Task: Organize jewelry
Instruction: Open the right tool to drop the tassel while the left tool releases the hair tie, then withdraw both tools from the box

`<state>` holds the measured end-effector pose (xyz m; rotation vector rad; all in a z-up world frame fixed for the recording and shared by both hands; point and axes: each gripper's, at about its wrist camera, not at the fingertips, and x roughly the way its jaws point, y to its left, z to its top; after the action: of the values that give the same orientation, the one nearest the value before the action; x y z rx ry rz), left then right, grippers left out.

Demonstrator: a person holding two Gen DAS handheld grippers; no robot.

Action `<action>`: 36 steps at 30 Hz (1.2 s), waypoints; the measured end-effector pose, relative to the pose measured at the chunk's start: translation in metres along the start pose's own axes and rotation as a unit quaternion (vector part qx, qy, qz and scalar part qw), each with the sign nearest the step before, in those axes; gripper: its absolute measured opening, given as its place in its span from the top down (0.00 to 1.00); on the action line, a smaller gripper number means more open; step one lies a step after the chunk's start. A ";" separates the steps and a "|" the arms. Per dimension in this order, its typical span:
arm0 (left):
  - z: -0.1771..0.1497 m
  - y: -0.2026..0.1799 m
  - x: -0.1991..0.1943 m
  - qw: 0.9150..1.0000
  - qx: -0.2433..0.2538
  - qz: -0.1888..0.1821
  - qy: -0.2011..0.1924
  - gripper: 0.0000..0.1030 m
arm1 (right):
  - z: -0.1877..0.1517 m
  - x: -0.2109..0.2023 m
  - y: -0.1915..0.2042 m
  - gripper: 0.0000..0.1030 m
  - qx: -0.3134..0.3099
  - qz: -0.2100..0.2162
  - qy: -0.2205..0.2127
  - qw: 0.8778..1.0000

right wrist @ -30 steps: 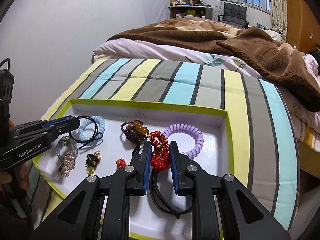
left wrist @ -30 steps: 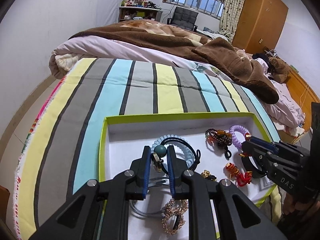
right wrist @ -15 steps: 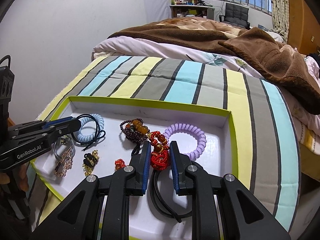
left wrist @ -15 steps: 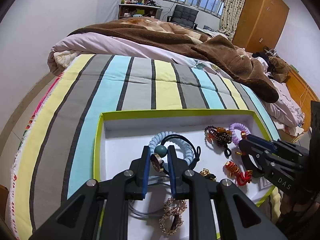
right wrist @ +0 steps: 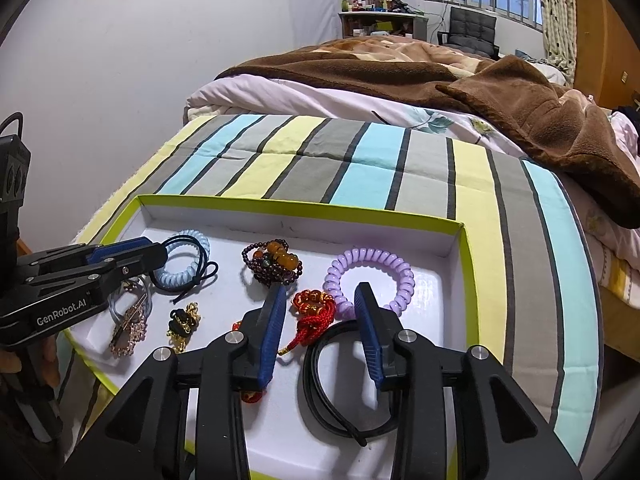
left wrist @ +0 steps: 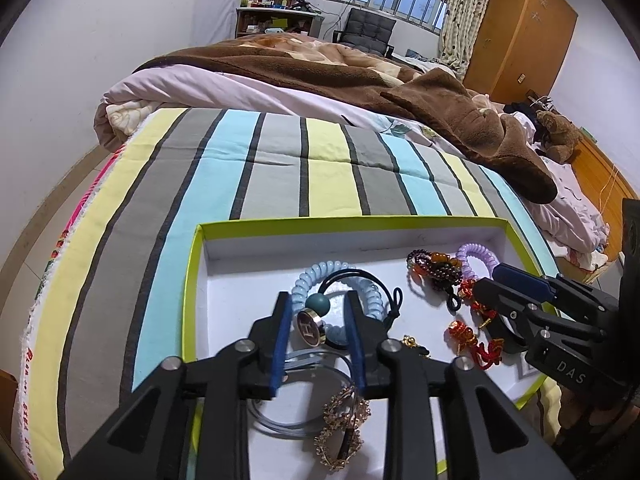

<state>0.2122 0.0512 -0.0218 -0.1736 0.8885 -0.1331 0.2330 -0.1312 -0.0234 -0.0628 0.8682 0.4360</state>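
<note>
Tray: shallow white cardboard tray with lime-green rim [left wrist: 192,280] lies on a striped cotton bedsheet [left wrist: 280,168].
Left gripper: black two-finger left gripper with ribbed blue pads [left wrist: 318,312] has just been opening; jaws parted, pads clear of the hair tie with a matte teal bead and a round metal disc [left wrist: 314,318] lying between them.
Right gripper: black right gripper [right wrist: 320,312] has just been opening too; jaws parted around the red knotted cord charm [right wrist: 314,316], no pad pressing on it.
Coiled items: pale blue plastic spiral band [right wrist: 182,270] left; lilac spiral band [right wrist: 370,276] right, touching the charm.
Beads: dark garnet-and-amber bead bracelet [right wrist: 272,264], bunched, mid-tray.
Other pieces: smooth black band [right wrist: 336,392], gold-and-black clip [right wrist: 182,322], clear plastic rings with pink crystal chain [right wrist: 128,320].
Background: plush brown blanket [right wrist: 440,76].
</note>
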 end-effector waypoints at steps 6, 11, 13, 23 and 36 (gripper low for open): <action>-0.003 -0.007 -0.012 1.000 0.008 0.009 -0.011 0.61 | 0.000 -0.011 0.000 0.64 0.005 0.001 -0.015 1.000; -0.010 -0.020 -0.024 0.997 0.038 0.060 -0.024 0.59 | -0.004 -0.027 0.003 0.64 0.012 -0.004 -0.030 0.999; -0.013 -0.020 -0.032 0.998 0.030 0.046 -0.028 0.59 | -0.007 -0.035 0.004 0.64 0.013 -0.005 -0.038 0.999; -0.036 -0.039 -0.072 0.996 0.026 0.065 -0.060 0.59 | -0.024 -0.076 0.017 0.62 0.024 -0.012 -0.067 0.997; -0.069 -0.056 -0.103 0.991 0.028 0.096 -0.085 0.59 | -0.059 -0.111 0.030 0.55 0.037 -0.032 -0.086 0.995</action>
<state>0.0920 0.0087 0.0253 -0.0459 0.7261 0.0357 0.1156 -0.1562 0.0253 0.0156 0.7091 0.3427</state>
